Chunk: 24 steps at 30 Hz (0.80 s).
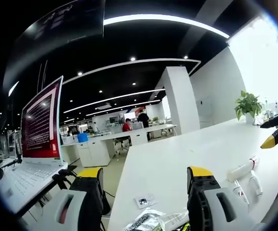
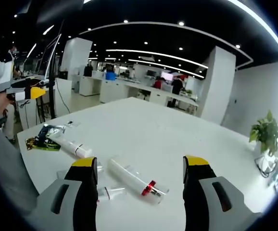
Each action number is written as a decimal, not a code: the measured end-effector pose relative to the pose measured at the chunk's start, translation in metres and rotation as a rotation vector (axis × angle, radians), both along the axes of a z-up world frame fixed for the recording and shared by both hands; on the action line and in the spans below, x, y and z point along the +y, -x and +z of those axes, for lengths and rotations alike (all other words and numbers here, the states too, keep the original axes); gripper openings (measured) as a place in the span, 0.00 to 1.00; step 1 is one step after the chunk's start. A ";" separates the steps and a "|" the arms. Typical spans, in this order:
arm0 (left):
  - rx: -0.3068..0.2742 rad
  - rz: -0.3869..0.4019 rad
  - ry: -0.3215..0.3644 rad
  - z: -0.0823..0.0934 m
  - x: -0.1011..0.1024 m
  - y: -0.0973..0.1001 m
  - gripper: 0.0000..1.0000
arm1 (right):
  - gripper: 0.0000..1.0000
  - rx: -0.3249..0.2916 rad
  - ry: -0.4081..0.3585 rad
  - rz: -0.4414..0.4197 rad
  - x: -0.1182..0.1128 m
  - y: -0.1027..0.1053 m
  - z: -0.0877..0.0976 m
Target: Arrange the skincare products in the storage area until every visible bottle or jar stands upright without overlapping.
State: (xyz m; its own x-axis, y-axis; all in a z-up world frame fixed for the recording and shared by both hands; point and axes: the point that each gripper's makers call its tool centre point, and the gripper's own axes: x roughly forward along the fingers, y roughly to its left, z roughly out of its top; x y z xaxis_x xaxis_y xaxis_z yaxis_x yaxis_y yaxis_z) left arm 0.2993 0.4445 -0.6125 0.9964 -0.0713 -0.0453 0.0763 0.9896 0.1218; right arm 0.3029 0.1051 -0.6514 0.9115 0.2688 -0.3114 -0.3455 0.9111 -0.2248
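In the right gripper view, the right gripper hangs with its jaws wide apart and nothing between them, just above the white table. Closest to it lies a clear bottle with a red band, flat on its side between the jaw tips. Beside it a small tube lies flat too, and a little farther off a white tube rests near a crumpled foil wrapper. None of the products stands upright yet, so the arranging looks barely begun.

The sensible step is to lower over the red-banded bottle, close across its body near the middle rather than the cap, then tilt it up onto its base in bare table space, apart from the others.

In the left gripper view, the left gripper is likewise wide and empty, with two white tubes lying to its right; what the wrappers at the bottom edge hold is hard to tell. Farther back stands a potted plant.
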 end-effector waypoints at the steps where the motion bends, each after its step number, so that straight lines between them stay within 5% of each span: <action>1: 0.001 0.000 0.000 0.000 0.000 0.000 0.74 | 0.70 0.001 0.001 0.001 0.000 0.000 0.000; 13: 0.025 -0.029 -0.077 -0.006 -0.011 0.000 0.74 | 0.69 0.007 -0.006 0.003 0.001 0.000 -0.001; 24: 0.007 -0.074 -0.076 -0.002 -0.017 0.000 0.73 | 0.67 0.044 0.029 0.025 0.008 0.000 -0.013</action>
